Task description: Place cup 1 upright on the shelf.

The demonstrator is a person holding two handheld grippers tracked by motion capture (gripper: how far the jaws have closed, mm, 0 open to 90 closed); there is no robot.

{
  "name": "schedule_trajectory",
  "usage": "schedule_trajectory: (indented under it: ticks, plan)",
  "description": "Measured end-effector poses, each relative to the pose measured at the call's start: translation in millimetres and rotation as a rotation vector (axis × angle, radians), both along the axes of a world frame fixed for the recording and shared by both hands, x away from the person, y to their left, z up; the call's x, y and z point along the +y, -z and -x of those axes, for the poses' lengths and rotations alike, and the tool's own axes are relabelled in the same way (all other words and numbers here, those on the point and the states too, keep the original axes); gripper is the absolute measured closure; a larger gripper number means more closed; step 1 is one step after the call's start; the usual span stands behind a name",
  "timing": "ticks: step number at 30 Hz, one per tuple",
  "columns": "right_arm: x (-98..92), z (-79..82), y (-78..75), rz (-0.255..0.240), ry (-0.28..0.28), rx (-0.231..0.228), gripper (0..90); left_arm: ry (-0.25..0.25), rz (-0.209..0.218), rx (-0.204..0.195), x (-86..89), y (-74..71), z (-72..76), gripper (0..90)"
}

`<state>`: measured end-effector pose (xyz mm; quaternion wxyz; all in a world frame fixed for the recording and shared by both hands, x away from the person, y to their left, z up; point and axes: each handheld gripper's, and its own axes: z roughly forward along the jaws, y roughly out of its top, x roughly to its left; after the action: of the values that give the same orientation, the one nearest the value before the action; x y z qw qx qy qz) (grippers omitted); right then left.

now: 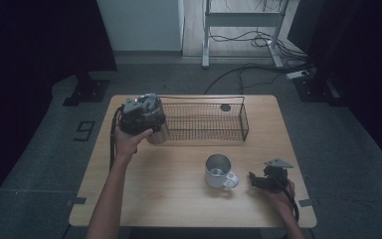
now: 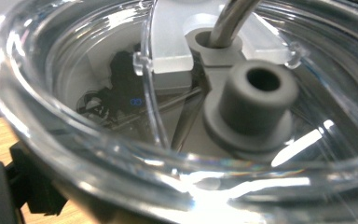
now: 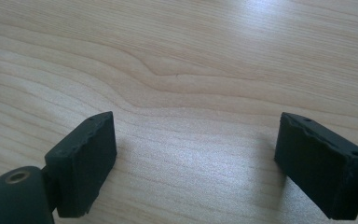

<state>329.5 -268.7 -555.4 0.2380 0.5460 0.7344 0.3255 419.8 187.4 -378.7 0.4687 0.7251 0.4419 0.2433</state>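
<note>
A steel tumbler (image 1: 158, 133) with a clear lid (image 2: 98, 154) hangs tilted above the table's back left, at the left end of the wire basket (image 1: 243, 119). My left gripper (image 1: 143, 113) is shut on it. Close up, the lid shows a grey spout (image 2: 256, 100) and a metal straw (image 2: 230, 21). A white-handled steel mug (image 1: 218, 170) stands upright at the front middle. Just right of its handle, my right gripper (image 1: 254, 178) rests low on the table. Its jaws (image 3: 196, 158) stand wide apart over bare wood with nothing between them.
The black wire basket lies along the back of the wooden table (image 1: 169, 194) and holds a small dark round thing (image 1: 225, 107). Cables (image 1: 258, 40) and a desk frame (image 1: 206, 35) lie on the floor beyond the table.
</note>
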Motion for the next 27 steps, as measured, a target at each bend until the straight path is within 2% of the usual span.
schedule_trajectory:
  ticks: [5,10,27]
  plan:
    - [0.1,0.0,0.1,-0.001,0.002,-0.002,12.4,0.002,-0.002,-0.002,-2.0,-3.0,-3.2,3.8]
    - [0.6,-0.4,0.1,-0.001,0.004,-0.002,12.7,-0.002,0.018,-0.009,-3.9,-8.6,-9.1,3.8]
    - [0.5,-0.5,0.2,-0.001,0.003,-0.005,12.8,-0.003,-0.011,-0.008,-14.4,-13.0,-25.0,3.8]
